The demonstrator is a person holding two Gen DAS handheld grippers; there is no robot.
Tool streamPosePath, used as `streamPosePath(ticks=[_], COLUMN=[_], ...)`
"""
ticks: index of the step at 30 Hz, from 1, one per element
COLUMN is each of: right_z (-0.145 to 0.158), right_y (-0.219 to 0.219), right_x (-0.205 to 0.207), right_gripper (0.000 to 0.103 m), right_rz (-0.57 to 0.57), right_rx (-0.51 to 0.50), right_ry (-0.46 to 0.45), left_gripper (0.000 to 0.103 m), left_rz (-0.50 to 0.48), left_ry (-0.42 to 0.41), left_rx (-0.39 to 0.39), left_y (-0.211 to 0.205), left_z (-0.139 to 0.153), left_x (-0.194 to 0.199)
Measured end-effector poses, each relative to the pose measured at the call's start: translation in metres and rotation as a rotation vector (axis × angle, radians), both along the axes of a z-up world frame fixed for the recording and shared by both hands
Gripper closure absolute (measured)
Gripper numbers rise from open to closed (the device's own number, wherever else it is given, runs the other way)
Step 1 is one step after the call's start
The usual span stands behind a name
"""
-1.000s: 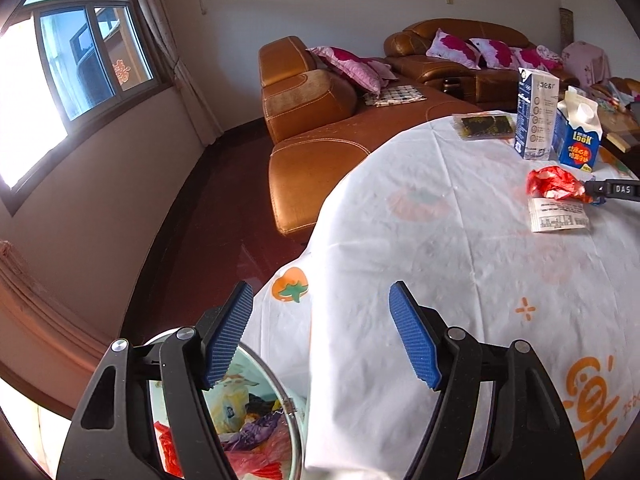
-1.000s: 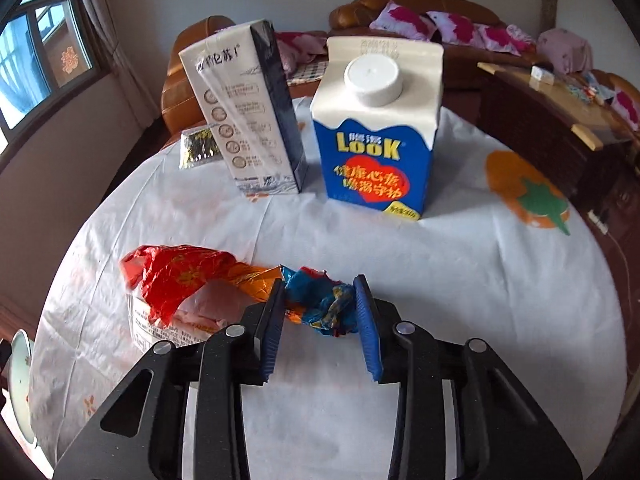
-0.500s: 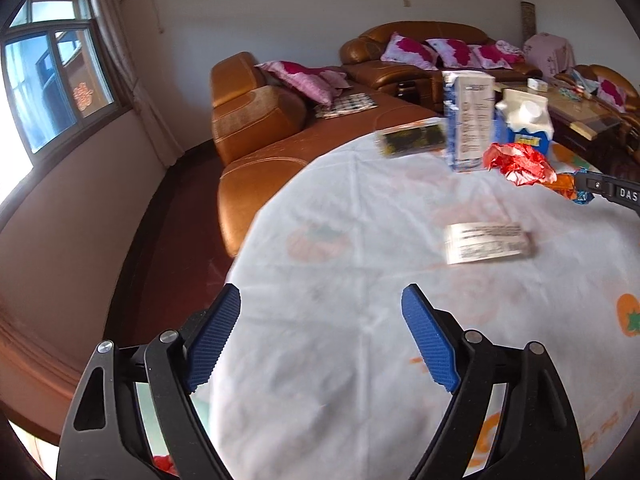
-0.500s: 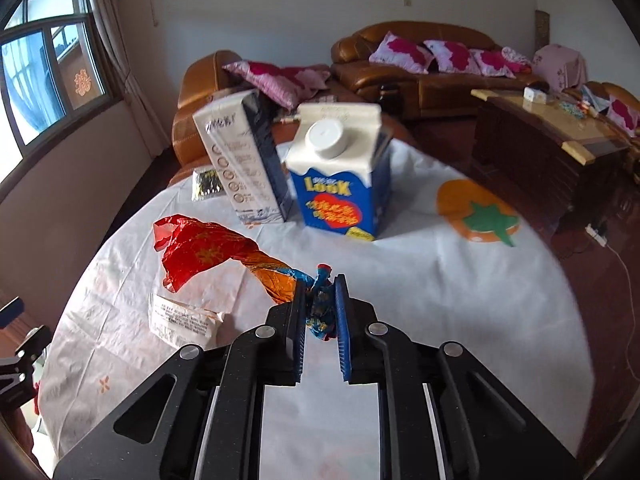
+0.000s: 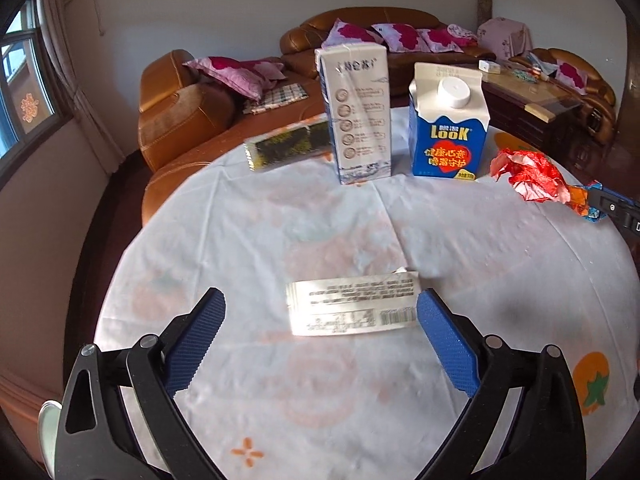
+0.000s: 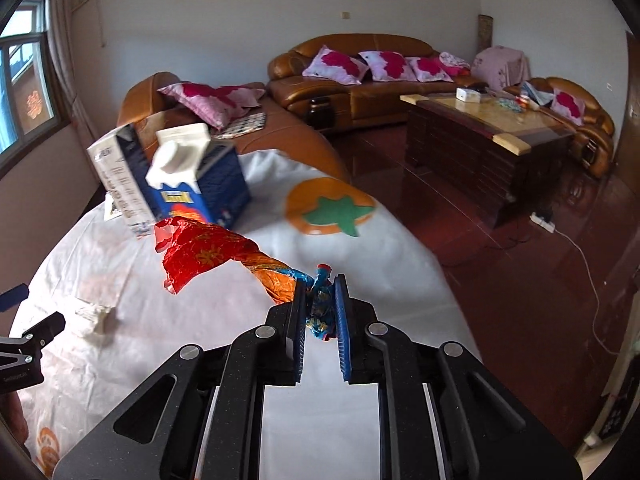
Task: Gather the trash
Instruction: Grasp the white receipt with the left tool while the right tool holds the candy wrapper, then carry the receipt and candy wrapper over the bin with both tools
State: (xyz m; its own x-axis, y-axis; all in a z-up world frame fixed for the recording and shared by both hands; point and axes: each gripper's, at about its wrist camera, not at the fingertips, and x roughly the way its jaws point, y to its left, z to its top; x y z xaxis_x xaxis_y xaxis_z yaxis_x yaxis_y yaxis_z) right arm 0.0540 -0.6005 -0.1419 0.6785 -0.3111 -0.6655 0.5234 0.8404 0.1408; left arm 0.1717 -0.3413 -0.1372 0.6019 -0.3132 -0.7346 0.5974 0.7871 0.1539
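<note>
The right tongs (image 6: 320,308) are clenched on the twisted blue end of a red foil wrapper (image 6: 200,252), which hangs ahead and to their left above the counter (image 6: 360,248). The left tongs (image 5: 318,312) are opening, nothing pinched; a flat printed packet (image 5: 352,306) lies between their blue pads. Beyond it stand a tall white carton (image 5: 356,112) and a blue carton (image 5: 448,128), with a dark snack packet (image 5: 288,146) left of them. Brown sofas (image 6: 360,76) and a wooden coffee table (image 6: 492,136) fill the room. A second ago the wrapper lay on the cloth and the left tongs hung over a bin.
</note>
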Motion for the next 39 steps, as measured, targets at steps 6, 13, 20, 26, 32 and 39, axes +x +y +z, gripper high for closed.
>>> streamPosePath(ticks=[6,13,20,26,32,39], right_z=[0.001,0.0,0.003,0.008,0.02,0.025], right_y=[0.003,0.004,0.011,0.031,0.061,0.115], right_x=[0.0,0.004,0.007,0.011,0.025,0.048], right_gripper=[0.089,0.089,0.089,0.089,0.089,0.089], right_rz=[0.015,0.036,0.056,0.099,0.173,0.283], right_rx=[-0.001,0.008,-0.011,-0.015,-0.027,-0.054], right_ry=[-0.015,-0.016,-0.016,-0.03,-0.043,-0.048], left_gripper=[0.007,0.006,0.017,0.018,0.018,0.018], left_rz=[-0.009,0.006,-0.015,-0.004,0.051,0.139], left_ry=[0.041,0.101,0.115,0.105,0.04,-0.007], left_rx=[0.008,0.048,0.049,0.034,0.026,0.02], left_y=[-0.018,-0.026,-0.019,0.006,0.054,0.12], left_z=[-0.013,-0.033,-0.032,-0.021,0.002,0.02], left_x=[0.007,0.021,0.021,0.015,0.009,-0.004])
